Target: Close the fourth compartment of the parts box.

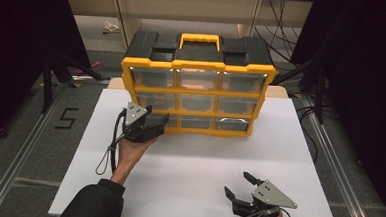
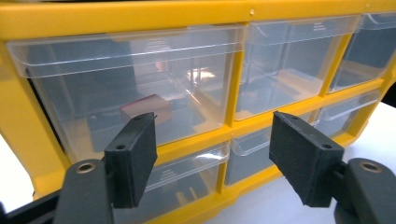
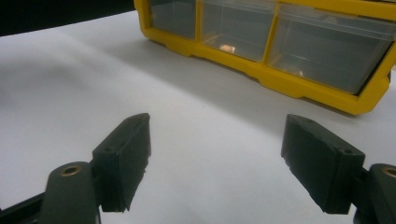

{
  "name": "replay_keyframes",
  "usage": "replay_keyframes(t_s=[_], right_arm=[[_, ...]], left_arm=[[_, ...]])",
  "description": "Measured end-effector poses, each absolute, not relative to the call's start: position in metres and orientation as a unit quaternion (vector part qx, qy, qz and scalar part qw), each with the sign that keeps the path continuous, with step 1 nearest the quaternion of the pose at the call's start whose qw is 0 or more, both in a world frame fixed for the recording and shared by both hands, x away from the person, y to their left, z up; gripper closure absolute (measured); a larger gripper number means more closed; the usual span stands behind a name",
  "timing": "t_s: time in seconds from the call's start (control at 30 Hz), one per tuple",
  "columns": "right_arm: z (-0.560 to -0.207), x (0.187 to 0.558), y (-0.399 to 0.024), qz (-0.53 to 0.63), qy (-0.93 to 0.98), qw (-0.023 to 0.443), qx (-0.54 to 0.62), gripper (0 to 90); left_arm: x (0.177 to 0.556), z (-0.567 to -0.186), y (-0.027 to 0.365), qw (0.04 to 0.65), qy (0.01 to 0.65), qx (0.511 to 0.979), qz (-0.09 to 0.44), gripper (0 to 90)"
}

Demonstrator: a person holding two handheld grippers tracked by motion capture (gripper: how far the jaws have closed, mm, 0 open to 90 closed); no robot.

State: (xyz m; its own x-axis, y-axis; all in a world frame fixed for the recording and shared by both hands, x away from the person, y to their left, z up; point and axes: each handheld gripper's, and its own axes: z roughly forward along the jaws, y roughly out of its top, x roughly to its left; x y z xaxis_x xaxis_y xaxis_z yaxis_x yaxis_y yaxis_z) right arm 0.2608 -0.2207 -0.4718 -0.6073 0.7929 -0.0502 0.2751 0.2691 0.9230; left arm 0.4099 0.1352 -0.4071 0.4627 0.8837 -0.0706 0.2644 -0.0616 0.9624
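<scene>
A yellow drawer organizer (image 1: 199, 65) with a black top, a yellow handle and clear plastic drawers stands at the back of the white table (image 1: 187, 178). My left gripper (image 1: 162, 123) is at its lower left corner and points at the drawer fronts. In the left gripper view it (image 2: 212, 135) is open with nothing between its jaws, just in front of a clear drawer (image 2: 93, 60) one row up from the bottom. A small pinkish block (image 2: 144, 107) lies inside that drawer. My right gripper (image 1: 237, 183) rests open and empty near the table's front edge; it (image 3: 217, 126) faces the organizer (image 3: 299, 86) from a distance.
The white table top stretches between the organizer and the front edge. Metal rails (image 1: 23, 149) run along the floor on both sides, and a black "5" (image 1: 66, 118) is marked on the floor at the left. Cables (image 1: 279, 43) lie behind the organizer.
</scene>
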Motion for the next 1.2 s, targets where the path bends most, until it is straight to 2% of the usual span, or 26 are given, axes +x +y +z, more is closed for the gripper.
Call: replay_keyframes(t_s=[0.53,0.8,1.2], right_arm=[[-0.472,0.261,-0.221,0.491,0.75,0.265,0.355,24.8],[-0.472,0.261,-0.221,0.492,0.749,0.265,0.355,24.9],[-0.471,0.261,-0.221,0.495,0.747,0.266,0.355,24.9]], left_arm=[[0.397,-0.403,0.128,0.544,0.4,0.687,0.269,21.2],[0.385,-0.4,0.127,0.569,0.379,0.684,0.255,17.9],[0.366,-0.4,0.124,0.593,0.353,0.685,0.235,17.6]])
